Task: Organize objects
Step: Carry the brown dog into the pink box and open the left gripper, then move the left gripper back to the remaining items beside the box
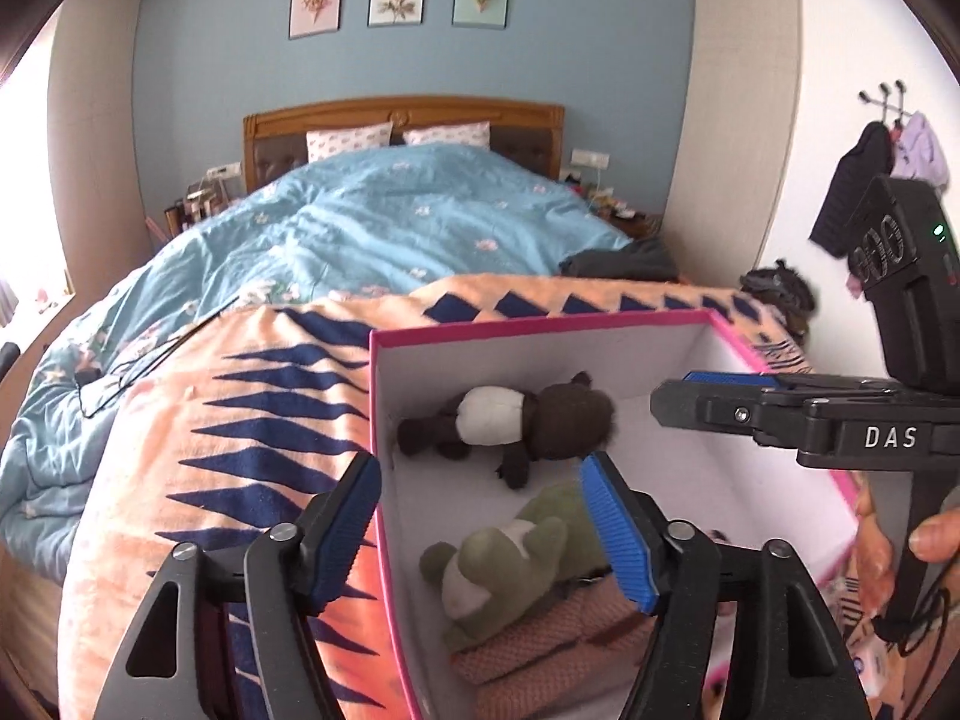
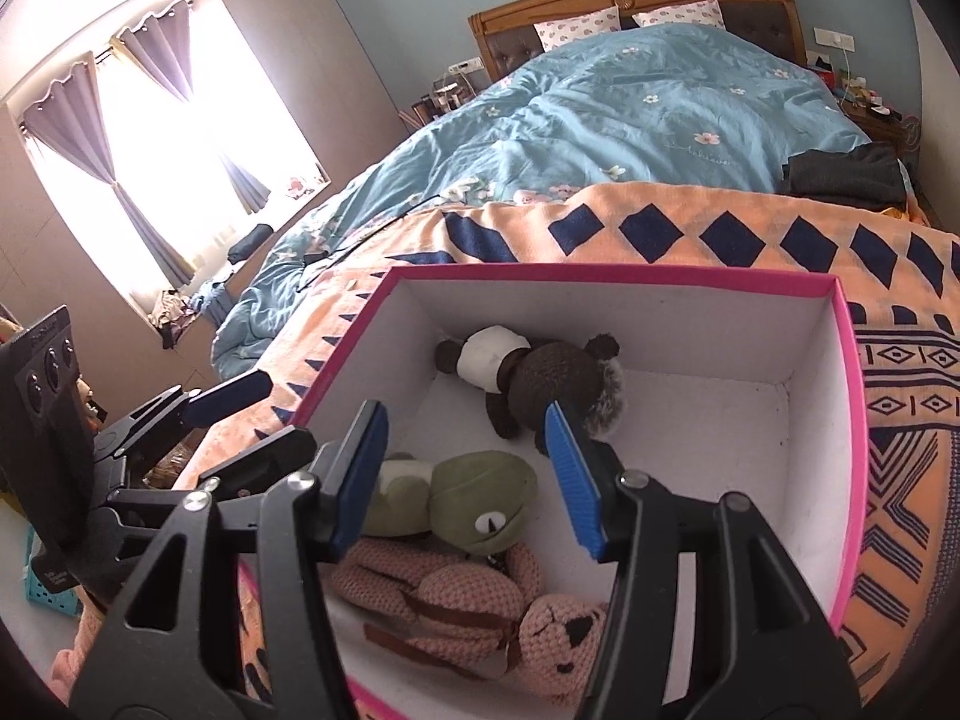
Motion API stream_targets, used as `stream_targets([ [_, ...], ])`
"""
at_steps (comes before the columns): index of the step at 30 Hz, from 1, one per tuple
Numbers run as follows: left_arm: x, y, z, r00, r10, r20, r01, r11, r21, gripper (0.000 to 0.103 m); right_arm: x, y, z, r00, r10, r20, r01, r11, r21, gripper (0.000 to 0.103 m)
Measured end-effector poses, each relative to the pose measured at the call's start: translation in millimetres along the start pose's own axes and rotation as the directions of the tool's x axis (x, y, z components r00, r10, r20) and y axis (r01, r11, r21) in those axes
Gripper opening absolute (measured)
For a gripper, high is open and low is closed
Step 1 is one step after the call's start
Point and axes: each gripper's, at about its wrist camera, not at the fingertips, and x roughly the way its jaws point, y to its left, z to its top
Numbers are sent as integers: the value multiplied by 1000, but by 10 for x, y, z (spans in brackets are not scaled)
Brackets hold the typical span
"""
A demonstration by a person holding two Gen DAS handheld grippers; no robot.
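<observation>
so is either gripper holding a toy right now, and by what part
Nothing is held. The left gripper and right gripper both hang open and empty over the pink box; the three plush toys lie inside it.

Blue duvet [image 2: 630, 114], orange blanket [image 2: 750, 228]

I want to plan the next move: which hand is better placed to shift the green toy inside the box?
Right, probably. Its open tongs hang over the box, just above the green toy. The left tongs, also open, straddle the box's left wall.
</observation>
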Motion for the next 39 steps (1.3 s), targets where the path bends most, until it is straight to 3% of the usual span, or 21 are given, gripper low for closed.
stream_targets([
  [9, -707, -262, -247, 982, -110, 151, 103, 993, 50, 84, -656, 205, -375, 994, 77, 74, -71, 994, -86, 63],
  [15, -988, -522, -536, 964, -200, 177, 184, 978, 102, 84, -1097, 220, -776, 992, 77, 103, -64, 990, -123, 64],
  [20, -1017, -784, -791, 957, -257, 138, 239, 962, 135, 84, -1343, 121, -1121, 993, 26, 113, -13, 993, -116, 65],
  [28, -818, -1224, -1206, 930, -367, -9, 364, 919, 154, 84, -1482, -169, -1736, 995, -40, 90, 42, 999, -22, 65],
  [39, -638, -1725, -1507, 902, -408, -139, 430, 877, 213, 84, -1552, -578, -2226, 994, -95, 47, 88, 988, 129, 65],
])
